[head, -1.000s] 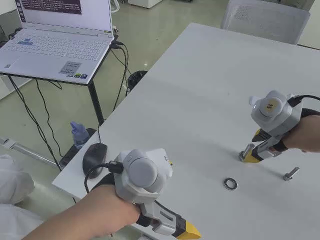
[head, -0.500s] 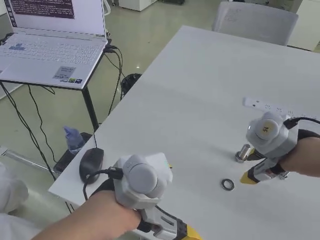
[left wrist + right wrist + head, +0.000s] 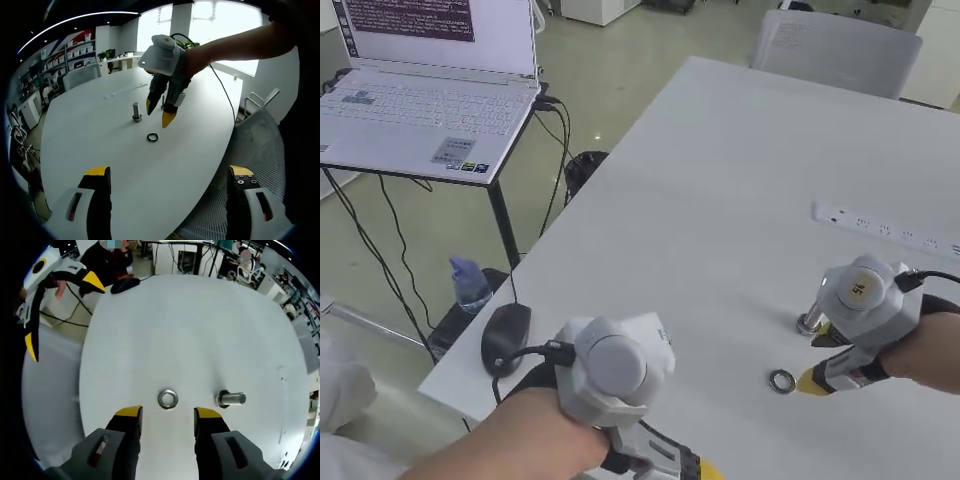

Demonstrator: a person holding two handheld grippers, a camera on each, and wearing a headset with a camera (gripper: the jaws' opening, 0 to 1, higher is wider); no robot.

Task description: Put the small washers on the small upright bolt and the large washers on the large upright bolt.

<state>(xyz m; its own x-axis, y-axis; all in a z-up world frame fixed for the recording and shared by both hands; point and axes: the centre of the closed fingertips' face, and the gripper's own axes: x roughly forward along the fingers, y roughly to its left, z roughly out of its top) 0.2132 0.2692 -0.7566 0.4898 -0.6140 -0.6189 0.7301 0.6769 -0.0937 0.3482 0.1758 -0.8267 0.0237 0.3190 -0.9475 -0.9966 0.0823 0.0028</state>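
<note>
One table [image 3: 720, 200]: white and wide, running from my near edge to the far side.
Laptop [image 3: 420, 90]: open on a stand at the far left, off the table.
Chair [image 3: 835, 50]: pale, at the table's far end.
Left gripper [image 3: 169, 172]: mine, low at the near edge, jaws spread wide with nothing between them, well apart from the parts.
Right gripper [image 3: 168, 413]: mine, at the near right, jaws spread and holding nothing; its yellow tips sit just short of the washer.
Strip [image 3: 885, 228]: white power strip lying flat on the right, farther off than the bolt.
Mouse [image 3: 506, 335]: black, below the table's left edge.
Bolt [image 3: 810, 312]: upright on the table at the near right, bare, just beside my right gripper.
Washer [image 3: 781, 381]: flat on the table, nearer than the bolt and a little left of it, not touching it.
</note>
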